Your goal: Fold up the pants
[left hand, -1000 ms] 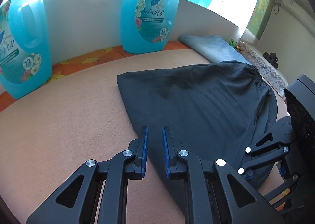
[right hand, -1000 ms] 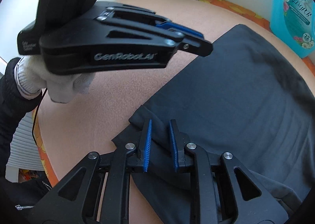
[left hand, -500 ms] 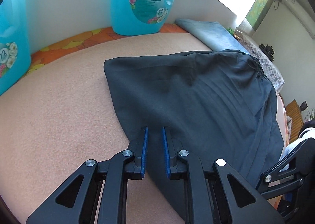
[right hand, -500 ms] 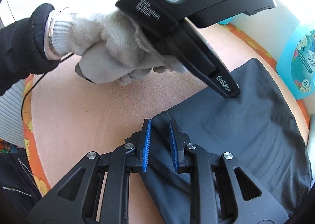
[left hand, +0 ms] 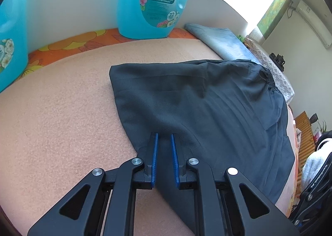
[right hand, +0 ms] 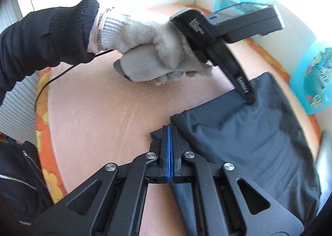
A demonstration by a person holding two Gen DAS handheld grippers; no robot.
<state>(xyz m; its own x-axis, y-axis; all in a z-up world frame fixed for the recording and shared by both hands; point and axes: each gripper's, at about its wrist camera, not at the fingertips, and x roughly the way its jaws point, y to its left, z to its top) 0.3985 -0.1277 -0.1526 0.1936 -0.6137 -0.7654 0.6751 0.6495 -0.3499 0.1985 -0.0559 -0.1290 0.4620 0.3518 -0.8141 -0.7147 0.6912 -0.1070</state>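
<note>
Dark grey pants lie spread on a pink blanket, their elastic waistband at the far right. My left gripper rests its tips on the pants' near-left edge. Its jaws stand a narrow gap apart, and cloth shows in the gap without being pinched. The right wrist view shows the same left gripper, held by a gloved hand, tip down on the pants. My right gripper is shut on a corner fold of the pants; cloth hangs out beneath its pads.
Large blue detergent bottles stand along the white back wall. A folded blue towel lies behind the pants. An orange flowered sheet borders the blanket. Bare blanket lies left of the pants.
My right gripper's jaws have closed on the pants' corner fold. The left gripper has moved from the blanket onto the pants' edge and lower, its gap unchanged.
</note>
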